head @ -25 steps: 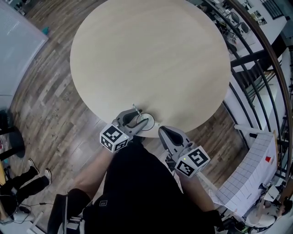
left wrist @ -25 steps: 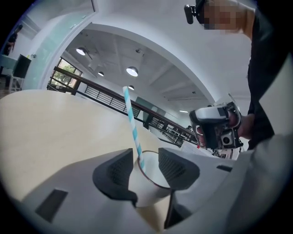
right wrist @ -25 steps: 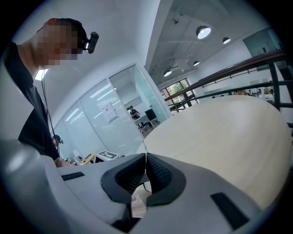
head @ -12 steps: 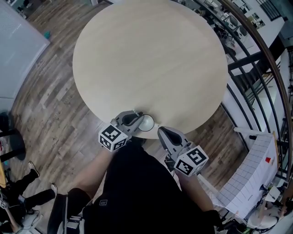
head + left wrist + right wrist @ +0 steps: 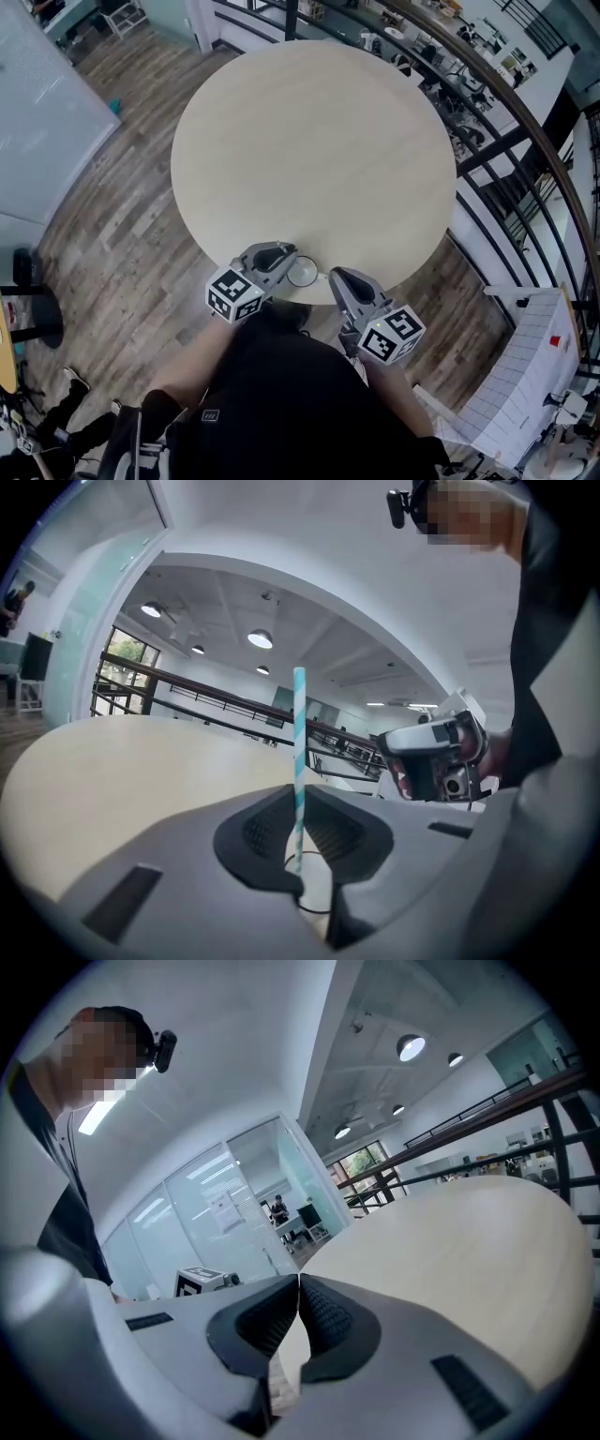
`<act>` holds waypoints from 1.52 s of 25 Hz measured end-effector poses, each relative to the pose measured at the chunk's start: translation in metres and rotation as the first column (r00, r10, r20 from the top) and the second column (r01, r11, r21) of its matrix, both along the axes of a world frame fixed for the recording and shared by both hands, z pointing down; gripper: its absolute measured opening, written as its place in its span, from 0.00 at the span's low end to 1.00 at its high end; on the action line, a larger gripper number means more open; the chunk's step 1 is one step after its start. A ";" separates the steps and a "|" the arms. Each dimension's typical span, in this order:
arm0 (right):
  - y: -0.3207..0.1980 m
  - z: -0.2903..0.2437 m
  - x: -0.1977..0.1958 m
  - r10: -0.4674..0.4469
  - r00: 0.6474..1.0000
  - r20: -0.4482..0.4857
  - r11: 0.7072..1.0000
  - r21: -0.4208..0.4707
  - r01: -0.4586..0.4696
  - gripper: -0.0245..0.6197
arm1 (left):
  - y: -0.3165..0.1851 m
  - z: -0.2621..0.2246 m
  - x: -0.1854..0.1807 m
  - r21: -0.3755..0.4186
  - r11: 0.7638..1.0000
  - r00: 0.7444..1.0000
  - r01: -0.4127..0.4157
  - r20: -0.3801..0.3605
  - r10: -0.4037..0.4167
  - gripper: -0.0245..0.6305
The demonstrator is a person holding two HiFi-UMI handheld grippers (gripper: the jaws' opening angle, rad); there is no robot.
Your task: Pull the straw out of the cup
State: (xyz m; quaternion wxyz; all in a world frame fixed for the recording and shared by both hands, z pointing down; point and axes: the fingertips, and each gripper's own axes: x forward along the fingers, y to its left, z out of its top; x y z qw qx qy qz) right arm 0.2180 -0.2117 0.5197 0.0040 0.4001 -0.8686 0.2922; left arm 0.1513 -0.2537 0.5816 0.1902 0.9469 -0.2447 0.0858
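Left gripper [image 5: 300, 803]: clamped on the straw, its pads pressing the lower part, directly above the cup
Straw [image 5: 299, 724]: blue-and-white striped paper, upright; most of it stands above the jaws and its lower end hangs about level with the cup's rim
Cup [image 5: 302, 272]: upright on the round table [image 5: 309, 141], at the edge nearest the person
Right gripper [image 5: 298, 1283]: jaws together with nothing between them, just to the right of the cup and apart from it
Done: the straw is gripped and, by its height over the cup, looks mostly drawn out
Left: raise the straw until its end is plainly clear of the cup
Unclear: whether the straw's end is inside the cup or just above its rim; the cup is unheld and could tip if the straw drags
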 end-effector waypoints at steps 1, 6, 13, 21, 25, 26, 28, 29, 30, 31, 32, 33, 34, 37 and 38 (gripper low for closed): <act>-0.002 -0.004 0.001 0.006 1.000 0.002 1.000 0.012 -0.006 0.07 | 0.000 -0.006 -0.001 0.007 1.000 1.000 -0.001 0.003 0.001 0.09; -0.008 -0.022 0.005 0.037 0.999 0.020 0.998 0.049 -0.038 0.07 | 0.004 -0.032 -0.006 0.025 1.000 1.000 -0.012 0.016 0.011 0.09; -0.018 -0.027 -0.006 0.053 0.998 0.032 0.997 0.063 -0.055 0.07 | -0.002 -0.062 -0.019 0.042 0.999 1.000 -0.012 0.017 0.011 0.09; -0.030 -0.044 -0.024 0.082 0.997 -0.009 0.991 0.108 -0.080 0.07 | -0.012 -0.112 -0.046 0.129 0.992 1.000 -0.016 -0.005 0.017 0.09; -0.030 -0.056 -0.038 0.097 0.995 -0.031 0.987 0.132 -0.092 0.07 | -0.014 -0.129 -0.062 0.145 0.989 0.999 -0.019 -0.026 0.023 0.09; -0.030 -0.058 -0.042 0.101 0.994 -0.039 0.986 0.135 -0.095 0.07 | -0.015 -0.133 -0.065 0.150 0.988 0.999 -0.023 -0.030 0.028 0.09; -0.029 -0.059 -0.047 0.111 0.992 -0.053 0.986 0.133 -0.103 0.07 | -0.015 -0.140 -0.069 0.162 0.986 0.998 -0.035 -0.037 0.042 0.09; -0.029 -0.060 -0.049 0.117 0.991 -0.058 0.986 0.130 -0.108 0.07 | -0.015 -0.143 -0.070 0.167 0.985 0.998 -0.042 -0.039 0.049 0.09; -0.029 -0.061 -0.051 0.123 0.991 -0.059 0.985 0.128 -0.114 0.07 | -0.016 -0.146 -0.072 0.171 0.984 0.998 -0.047 -0.042 0.055 0.09; -0.030 -0.063 -0.053 0.127 0.990 -0.057 0.985 0.128 -0.119 0.07 | -0.016 -0.150 -0.074 0.173 0.984 0.997 -0.050 -0.047 0.059 0.09; -0.030 -0.066 -0.055 0.130 0.990 -0.052 0.984 0.132 -0.123 0.07 | -0.018 -0.153 -0.076 0.176 0.983 0.997 -0.052 -0.053 0.063 0.09; -0.030 -0.070 -0.058 0.132 0.990 -0.046 0.982 0.140 -0.124 0.07 | -0.019 -0.158 -0.078 0.180 0.982 0.996 -0.053 -0.060 0.065 0.09; -0.031 -0.075 -0.060 0.132 0.990 -0.042 0.981 0.150 -0.124 0.07 | -0.020 -0.162 -0.081 0.186 0.981 0.996 -0.053 -0.066 0.067 0.09; -0.032 -0.092 -0.062 0.137 0.990 -0.028 0.976 0.177 -0.130 0.07 | -0.021 -0.174 -0.085 0.203 0.978 0.995 -0.048 -0.075 0.064 0.09; -0.031 -0.098 -0.060 0.138 0.990 -0.023 0.974 0.187 -0.131 0.07 | -0.020 -0.177 -0.085 0.206 0.977 0.995 -0.045 -0.077 0.062 0.09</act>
